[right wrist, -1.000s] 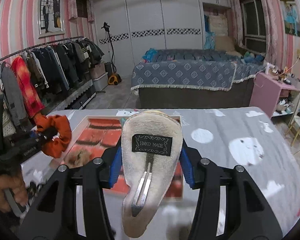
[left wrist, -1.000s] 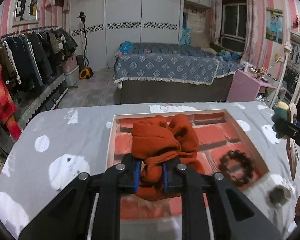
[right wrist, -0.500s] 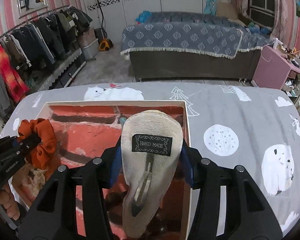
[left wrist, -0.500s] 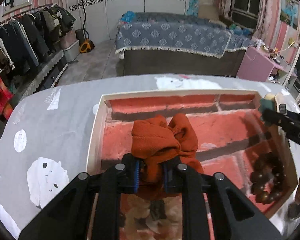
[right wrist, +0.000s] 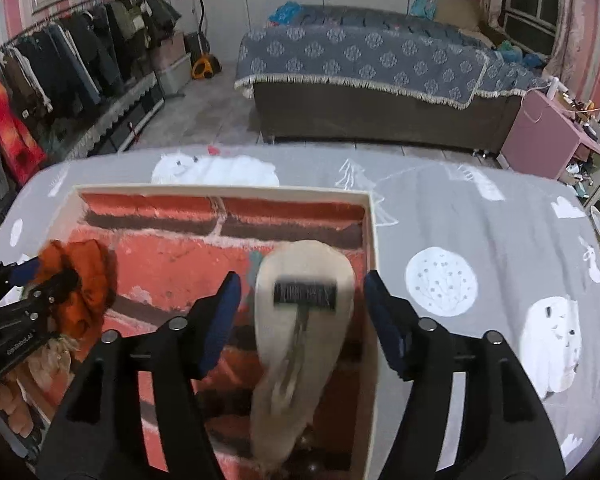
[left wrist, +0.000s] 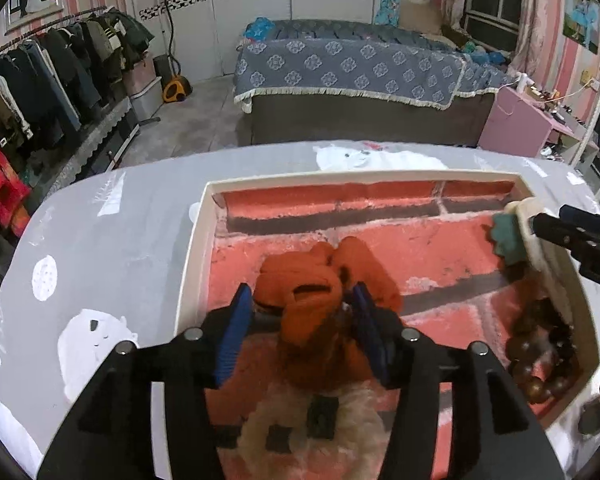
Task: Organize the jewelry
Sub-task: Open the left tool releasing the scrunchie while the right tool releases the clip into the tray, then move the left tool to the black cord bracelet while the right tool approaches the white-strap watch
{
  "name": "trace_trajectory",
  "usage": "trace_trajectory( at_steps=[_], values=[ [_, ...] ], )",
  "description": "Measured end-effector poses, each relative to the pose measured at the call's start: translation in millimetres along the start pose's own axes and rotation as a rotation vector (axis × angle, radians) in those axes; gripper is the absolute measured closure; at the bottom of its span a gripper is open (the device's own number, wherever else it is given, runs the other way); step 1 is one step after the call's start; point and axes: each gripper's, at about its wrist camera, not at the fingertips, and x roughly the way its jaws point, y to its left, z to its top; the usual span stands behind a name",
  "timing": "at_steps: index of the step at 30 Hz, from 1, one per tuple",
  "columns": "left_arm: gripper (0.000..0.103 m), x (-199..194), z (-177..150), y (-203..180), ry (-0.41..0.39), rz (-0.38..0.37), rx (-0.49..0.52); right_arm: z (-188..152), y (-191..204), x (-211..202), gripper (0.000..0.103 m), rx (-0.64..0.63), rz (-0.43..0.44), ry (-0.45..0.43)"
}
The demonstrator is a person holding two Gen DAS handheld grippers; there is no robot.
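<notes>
A shallow white-rimmed box (left wrist: 196, 248) with a red brick-pattern floor lies on the grey table. My left gripper (left wrist: 300, 304) is open over it, the orange scrunchie (left wrist: 312, 280) loose between its fingers. My right gripper (right wrist: 302, 296) is open too; the beige fabric hair clip (right wrist: 300, 320) shows blurred between its fingers, over the box's right side (right wrist: 372, 240). In the left wrist view the clip (left wrist: 524, 224) sits at the box's right wall. A dark bead bracelet (left wrist: 540, 352) lies in the box's right corner. A fluffy cream piece (left wrist: 312, 440) lies under my left gripper.
The grey tablecloth (right wrist: 480, 240) with white bear prints spreads around the box. A bed (left wrist: 360, 76), a clothes rack (left wrist: 40, 80) and a pink cabinet (left wrist: 516, 124) stand beyond the table. A small dark object (left wrist: 596, 420) lies right of the box.
Both grippers have lowered over the box and opened. The scrunchie and the hair clip are no longer squeezed; the clip is blurred, moving downward.
</notes>
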Motion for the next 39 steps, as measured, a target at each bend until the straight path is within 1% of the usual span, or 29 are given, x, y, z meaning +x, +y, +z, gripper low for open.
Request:
trace_trajectory(
  at_steps=[1, 2, 4, 6, 7, 9, 12, 15, 16, 17, 21, 24, 25, 26, 28, 31, 33, 35, 37, 38, 39],
  values=[
    [0.048, -9, 1, 2, -0.015, -0.003, 0.001, -1, 0, -12, 0.032, -0.009, 0.000, -0.024],
    [0.045, -17, 2, 4, -0.029, -0.003, 0.000, -2, 0, -23, 0.032, -0.015, -0.003, -0.044],
    [0.044, -41, 2, 11, -0.071, -0.014, -0.011, -6, -3, -53, 0.032, -0.023, -0.005, -0.101],
    [0.038, -66, 0, 17, -0.118, -0.007, -0.009, -14, -6, -83, 0.032, -0.025, -0.007, -0.157],
    [0.038, -84, -6, 22, -0.152, 0.001, -0.007, -21, -9, -98, 0.031, -0.024, -0.010, -0.183],
    [0.037, -108, -17, 29, -0.188, 0.015, 0.017, -43, -14, -133, 0.030, -0.037, -0.010, -0.235],
    [0.037, -145, -46, 43, -0.237, 0.043, 0.028, -84, -24, -177, 0.028, -0.041, -0.030, -0.296],
    [0.037, -177, -86, 60, -0.273, 0.076, 0.013, -128, -38, -209, 0.027, -0.006, -0.036, -0.331],
    [0.037, -188, -103, 66, -0.286, 0.088, 0.003, -140, -41, -215, 0.027, 0.006, -0.037, -0.338],
    [0.037, -198, -122, 71, -0.295, 0.089, -0.005, -160, -44, -225, 0.026, 0.013, -0.037, -0.347],
    [0.033, -227, -184, 77, -0.323, 0.094, -0.050, -212, -46, -244, 0.024, 0.017, -0.077, -0.357],
    [0.033, -234, -221, 72, -0.308, 0.090, -0.082, -255, -43, -248, 0.024, 0.036, -0.082, -0.360],
    [0.033, -236, -237, 69, -0.304, 0.096, -0.098, -262, -44, -248, 0.023, 0.048, -0.079, -0.356],
    [0.033, -237, -249, 64, -0.300, 0.094, -0.112, -277, -44, -247, 0.023, 0.075, -0.074, -0.348],
    [0.033, -236, -270, 51, -0.290, 0.053, -0.125, -295, -43, -246, 0.023, 0.104, -0.090, -0.346],
    [0.033, -233, -284, 37, -0.285, 0.049, -0.100, -312, -44, -249, 0.023, 0.148, -0.137, -0.351],
    [0.033, -232, -285, 30, -0.298, 0.066, -0.079, -316, -46, -256, 0.021, 0.164, -0.151, -0.389],
    [0.033, -231, -285, 27, -0.299, 0.047, -0.077, -317, -48, -255, 0.020, 0.181, -0.155, -0.381],
    [0.033, -227, -285, 26, -0.284, 0.053, -0.073, -321, -48, -260, 0.018, 0.180, -0.170, -0.404],
    [0.033, -227, -286, 26, -0.281, 0.049, -0.069, -322, -45, -261, 0.015, 0.167, -0.181, -0.412],
    [0.033, -227, -286, 26, -0.281, 0.047, -0.065, -320, -41, -261, 0.014, 0.141, -0.188, -0.411]
  ],
)
